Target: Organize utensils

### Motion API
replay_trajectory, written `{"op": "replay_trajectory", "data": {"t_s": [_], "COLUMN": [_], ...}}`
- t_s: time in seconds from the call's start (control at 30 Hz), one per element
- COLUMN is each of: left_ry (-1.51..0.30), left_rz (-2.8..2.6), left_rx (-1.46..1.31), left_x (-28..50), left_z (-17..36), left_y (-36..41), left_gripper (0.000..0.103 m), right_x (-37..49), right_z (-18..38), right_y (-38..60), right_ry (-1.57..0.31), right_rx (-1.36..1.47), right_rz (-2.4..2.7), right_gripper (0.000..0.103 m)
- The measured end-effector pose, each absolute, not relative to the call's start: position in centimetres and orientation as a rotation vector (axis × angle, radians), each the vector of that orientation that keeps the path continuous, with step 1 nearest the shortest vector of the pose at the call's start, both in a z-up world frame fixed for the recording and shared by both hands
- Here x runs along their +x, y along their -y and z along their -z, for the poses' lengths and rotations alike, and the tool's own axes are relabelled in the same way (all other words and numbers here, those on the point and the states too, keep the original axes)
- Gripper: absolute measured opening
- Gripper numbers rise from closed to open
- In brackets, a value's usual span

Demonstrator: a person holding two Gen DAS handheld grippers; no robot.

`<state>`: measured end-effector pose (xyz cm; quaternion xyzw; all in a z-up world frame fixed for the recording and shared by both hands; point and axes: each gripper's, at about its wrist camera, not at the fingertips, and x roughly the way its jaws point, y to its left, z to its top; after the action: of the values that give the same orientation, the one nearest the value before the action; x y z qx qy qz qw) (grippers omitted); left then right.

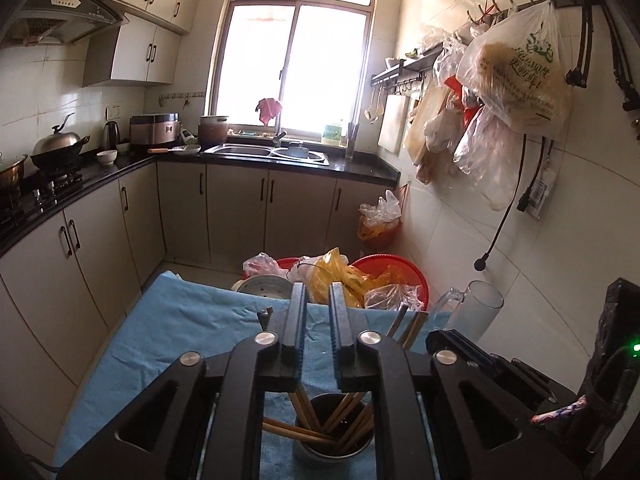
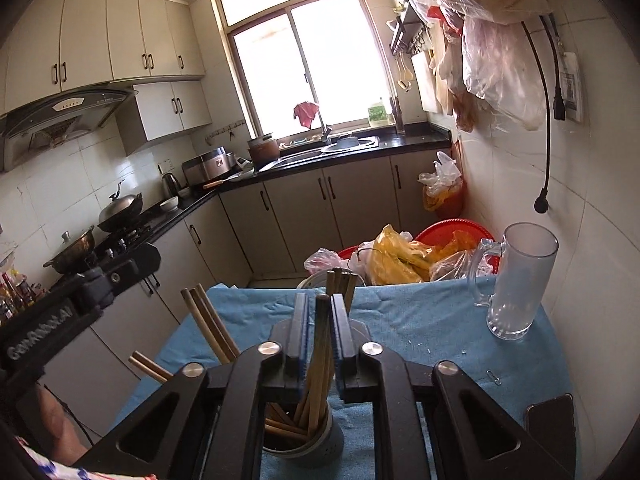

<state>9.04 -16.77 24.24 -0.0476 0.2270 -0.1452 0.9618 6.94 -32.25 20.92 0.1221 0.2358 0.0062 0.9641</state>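
Observation:
A round metal utensil holder point(image 1: 334, 436) stands on a blue cloth point(image 1: 176, 332), full of several wooden chopsticks point(image 1: 320, 420). My left gripper point(image 1: 318, 300) hovers above the holder, jaws a little apart with nothing between them. In the right wrist view the same holder point(image 2: 320, 438) sits below my right gripper point(image 2: 320, 312), which is shut on a dark-tipped chopstick point(image 2: 320, 344) that stands upright in the holder. More chopsticks point(image 2: 208, 324) lean out to the left. The right gripper body also shows in the left wrist view point(image 1: 500, 364).
An empty glass mug point(image 2: 520, 284) stands on the cloth at the right by the tiled wall. A phone point(image 2: 550, 420) lies at the cloth's near right. Red basins with plastic bags point(image 1: 360, 280) sit on the floor beyond the table. Cabinets point(image 1: 68, 264) run along the left.

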Motion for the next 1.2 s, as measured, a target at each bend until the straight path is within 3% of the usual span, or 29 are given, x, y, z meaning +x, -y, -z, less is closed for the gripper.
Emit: {"op": "replay_trajectory", "data": {"t_s": [0.1, 0.53, 0.87, 1.03, 1.2], "left_ry": [-0.436, -0.460, -0.513, -0.504, -0.452], "left_rz": [0.294, 0.316, 0.268, 0.237, 0.170], "left_rx": [-0.099, -0.064, 0.017, 0.030, 0.066], "left_x": [7.1, -2.0, -8.1, -11.3, -13.6], "left_z": [-25.5, -27.4, -24.0, -21.5, -19.9], "left_y": [16.0, 12.9, 11.6, 11.2, 11.2], "left_gripper": [0.027, 0.050, 0.067, 0.086, 0.098], "right_x": [5.7, -2.1, -7.6, -10.0, -12.5], "right_z": [-21.6, -22.3, -17.0, -14.1, -12.7], "right_y": [32.1, 31.7, 32.2, 31.8, 30.6], "right_ry": [-0.458, -0.411, -0.539, -0.597, -0.622], "right_rx": [0.245, 0.215, 0.273, 0.290, 0.273], "right_rz": [-0.009, 0.013, 0.073, 0.100, 0.115], "right_gripper": [0.019, 0.038, 0.042, 0.043, 0.045]}}
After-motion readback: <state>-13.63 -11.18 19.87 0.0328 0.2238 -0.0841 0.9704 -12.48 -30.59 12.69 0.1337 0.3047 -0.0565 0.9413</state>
